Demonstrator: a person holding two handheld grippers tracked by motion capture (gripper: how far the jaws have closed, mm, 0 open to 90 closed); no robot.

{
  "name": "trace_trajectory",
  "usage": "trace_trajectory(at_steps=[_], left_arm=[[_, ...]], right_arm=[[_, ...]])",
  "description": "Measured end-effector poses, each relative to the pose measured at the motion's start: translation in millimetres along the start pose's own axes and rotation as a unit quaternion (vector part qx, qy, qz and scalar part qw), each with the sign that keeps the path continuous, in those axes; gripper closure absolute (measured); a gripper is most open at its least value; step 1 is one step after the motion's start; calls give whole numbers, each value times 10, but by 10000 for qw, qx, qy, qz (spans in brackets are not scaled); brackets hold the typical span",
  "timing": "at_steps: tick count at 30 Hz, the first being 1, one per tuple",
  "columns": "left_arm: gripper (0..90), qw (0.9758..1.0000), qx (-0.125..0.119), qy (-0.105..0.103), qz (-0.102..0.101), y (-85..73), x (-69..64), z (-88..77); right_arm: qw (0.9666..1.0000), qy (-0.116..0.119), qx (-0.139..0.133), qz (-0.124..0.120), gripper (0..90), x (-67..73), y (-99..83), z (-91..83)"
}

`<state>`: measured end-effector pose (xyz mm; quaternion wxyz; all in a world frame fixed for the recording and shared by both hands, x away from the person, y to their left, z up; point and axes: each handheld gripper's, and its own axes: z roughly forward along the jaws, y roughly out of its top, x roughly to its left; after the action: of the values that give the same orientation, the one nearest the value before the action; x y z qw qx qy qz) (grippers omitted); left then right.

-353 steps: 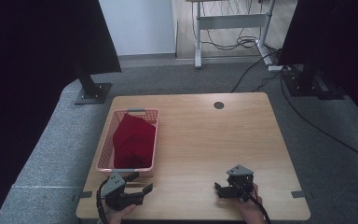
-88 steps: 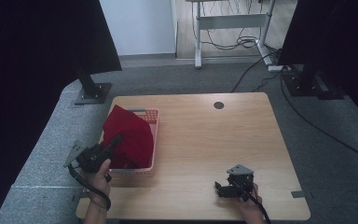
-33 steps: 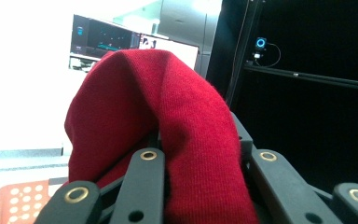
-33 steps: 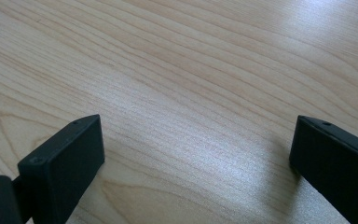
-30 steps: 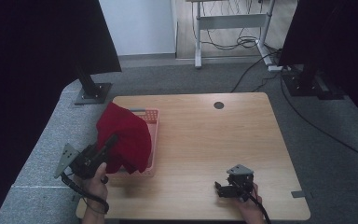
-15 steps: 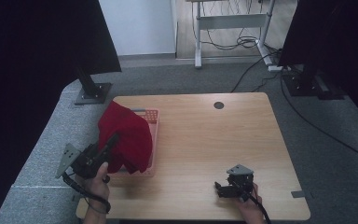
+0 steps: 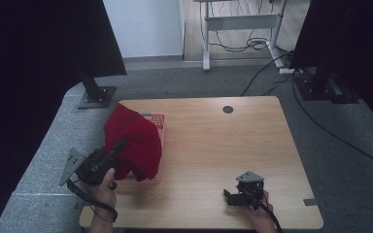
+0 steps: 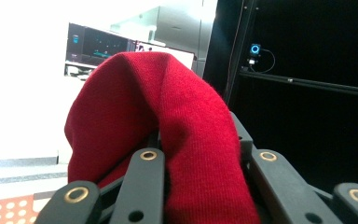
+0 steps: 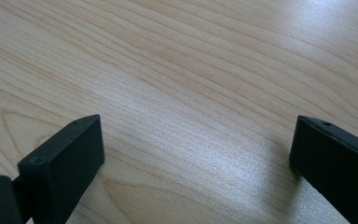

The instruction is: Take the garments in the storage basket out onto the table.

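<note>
Here, item one: the red knit cloth [image 7: 135, 141], lifted clear above the pink basket [image 7: 158, 120] and draped over your left gripper [image 7: 118, 148], whose jaws are clamped together on a fold of it. In the left gripper view the cloth [image 8: 177, 140] runs up between the jaws and flops over both sides. Judge it soft, light and limp: it will sag, swing and trail wherever it is not held. One pinch carries it, but for spreading or folding you would want a second hold at a far hem or corner, well away from the first.

Item two: the basket, at the table's [image 7: 209, 145] left edge, directly under the hanging cloth; its perforated rim could snag a trailing hem, so lift high before you cross it.

Item three: your right gripper [image 7: 230, 196], resting on the tabletop well to the right of the basket, near the front edge, jaws wide apart with nothing between them.

Item four: open room. The bare wood right of the basket is free for laying out; a small dark grommet [image 7: 228, 109] sits toward the far edge.
</note>
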<state>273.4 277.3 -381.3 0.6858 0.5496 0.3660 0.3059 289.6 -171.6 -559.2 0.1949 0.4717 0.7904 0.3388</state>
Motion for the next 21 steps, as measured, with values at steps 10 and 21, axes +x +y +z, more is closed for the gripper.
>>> trace_trajectory(at_steps=[10, 21], left_arm=[[739, 9999, -58, -79, -45, 8, -75, 77], [742, 9999, -75, -126, -53, 23, -112, 130]], right_arm=[[10000, -2, 1, 3, 28, 1, 0, 0], [10000, -3, 2, -2, 28, 0, 0, -1]])
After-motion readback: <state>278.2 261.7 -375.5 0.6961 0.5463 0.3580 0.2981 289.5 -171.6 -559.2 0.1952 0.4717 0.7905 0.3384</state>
